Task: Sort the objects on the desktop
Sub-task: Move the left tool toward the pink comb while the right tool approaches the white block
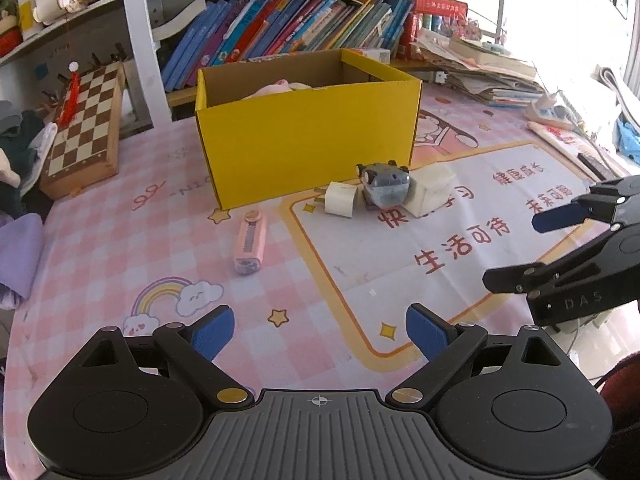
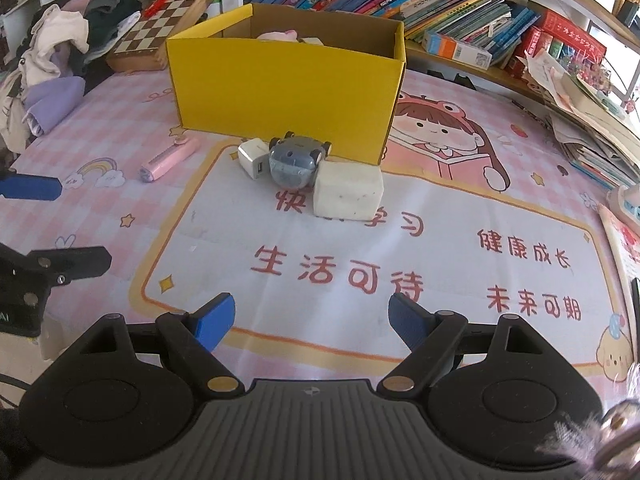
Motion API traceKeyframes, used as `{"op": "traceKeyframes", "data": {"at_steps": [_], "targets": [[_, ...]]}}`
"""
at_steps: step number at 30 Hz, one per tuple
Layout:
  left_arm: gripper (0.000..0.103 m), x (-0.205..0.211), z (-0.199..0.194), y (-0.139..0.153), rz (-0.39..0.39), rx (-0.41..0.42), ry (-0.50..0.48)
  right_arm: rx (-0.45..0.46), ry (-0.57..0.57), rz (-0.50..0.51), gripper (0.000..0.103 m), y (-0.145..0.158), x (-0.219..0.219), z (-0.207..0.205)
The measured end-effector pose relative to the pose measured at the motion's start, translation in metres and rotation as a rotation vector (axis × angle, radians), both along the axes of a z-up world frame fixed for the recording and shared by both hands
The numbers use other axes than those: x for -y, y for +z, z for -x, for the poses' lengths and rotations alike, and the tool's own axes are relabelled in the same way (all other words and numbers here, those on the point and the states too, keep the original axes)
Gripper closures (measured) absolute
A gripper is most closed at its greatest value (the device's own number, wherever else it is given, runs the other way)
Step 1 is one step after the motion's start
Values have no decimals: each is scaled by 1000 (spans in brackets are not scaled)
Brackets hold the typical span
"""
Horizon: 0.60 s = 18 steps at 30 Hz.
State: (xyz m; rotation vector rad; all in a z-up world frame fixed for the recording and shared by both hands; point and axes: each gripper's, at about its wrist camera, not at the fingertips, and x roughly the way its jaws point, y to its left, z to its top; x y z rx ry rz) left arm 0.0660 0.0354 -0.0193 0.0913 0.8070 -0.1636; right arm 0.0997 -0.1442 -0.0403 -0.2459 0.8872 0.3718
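- Left wrist view: your left tongs (image 1: 319, 330) sit at the bottom centre of the frame, spread wide with nothing between the blue pads, above the pink checked surface (image 1: 100, 248).
- Just above the middle of the frame stands the yellow box (image 1: 308, 140), open at the top, with something pale pink showing inside it.
- Right in front of the box lie three things in a row, touching or nearly so: a white charger (image 1: 340, 199), a grey toy (image 1: 386, 184) and a white block (image 1: 430, 192).
- To the left of them, apart, a pink utility knife (image 1: 250, 246) lies on the surface.
- At the right edge your right tongs (image 1: 516, 246) come into the frame, spread and empty.
- A chessboard (image 1: 84, 128) leans at the upper left; books (image 1: 288, 28) fill the shelf behind the box.
- Right wrist view: your right tongs (image 2: 311, 322) sit at the bottom centre, spread with nothing held.
- The yellow box (image 2: 284, 88) stands at the upper centre; the white charger (image 2: 253, 158), grey toy (image 2: 294, 162) and white block (image 2: 347, 190) cluster just below it.
- The pink utility knife (image 2: 170, 159) lies to their left.
- At the left edge your left tongs (image 2: 56, 226) show, spread.
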Motion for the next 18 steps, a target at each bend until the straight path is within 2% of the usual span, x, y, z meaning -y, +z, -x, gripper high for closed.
{"op": "traceKeyframes", "data": {"at_steps": [7,12,18], "targets": [[8,1,-15,-1,-11,-2,3,0,19,4,22,1,-3,-19],[8,-4,-26,-2,-13,3,44,-5,26,6,23,0,-4,-34],[8,-8,-39,-5,22,-6,46,-31,27,12,25,-4,-4,-52]]}}
